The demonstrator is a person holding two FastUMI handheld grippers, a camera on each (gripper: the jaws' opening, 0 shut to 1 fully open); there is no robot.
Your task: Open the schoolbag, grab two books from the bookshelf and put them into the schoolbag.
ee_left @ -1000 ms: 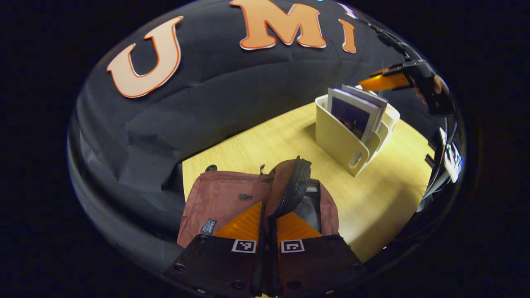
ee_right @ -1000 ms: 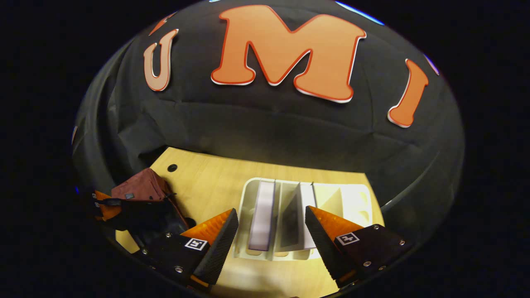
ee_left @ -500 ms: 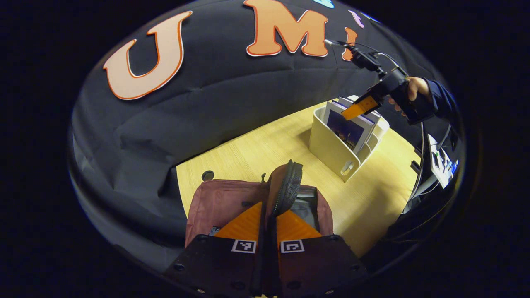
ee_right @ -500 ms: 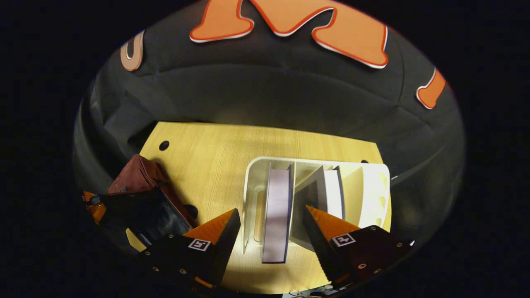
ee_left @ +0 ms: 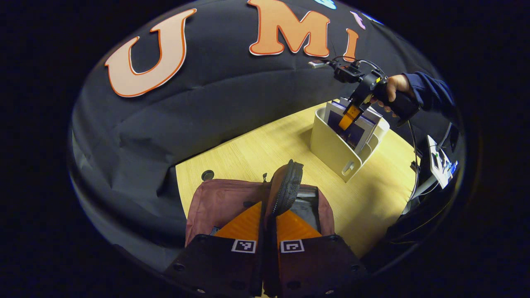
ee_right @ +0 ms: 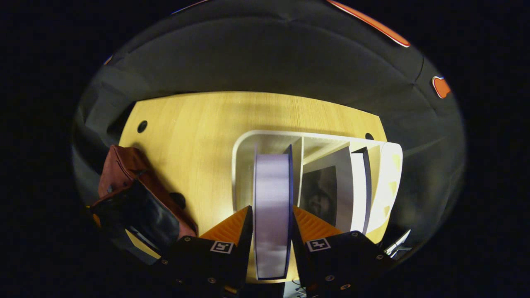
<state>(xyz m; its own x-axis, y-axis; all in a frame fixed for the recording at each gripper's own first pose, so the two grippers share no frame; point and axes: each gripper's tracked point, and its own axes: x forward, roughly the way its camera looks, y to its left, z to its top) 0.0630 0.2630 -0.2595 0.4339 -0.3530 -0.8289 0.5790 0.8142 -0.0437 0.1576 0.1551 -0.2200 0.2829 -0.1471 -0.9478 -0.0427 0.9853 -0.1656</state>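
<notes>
Pinching the flap (ee_left: 285, 188) of the opened schoolbag (ee_left: 223, 203), left gripper (ee_left: 268, 225) holds it open; right gripper (ee_right: 271, 225) clamps first book (ee_right: 271, 215) in bookshelf (ee_right: 244, 165). Second book (ee_right: 358, 188) untouched, none bagged.

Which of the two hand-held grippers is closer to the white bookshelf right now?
The right hand-held gripper: its fingers straddle a book standing in the bookshelf. The left hand-held gripper is across the table, shut on the schoolbag's flap.
</notes>
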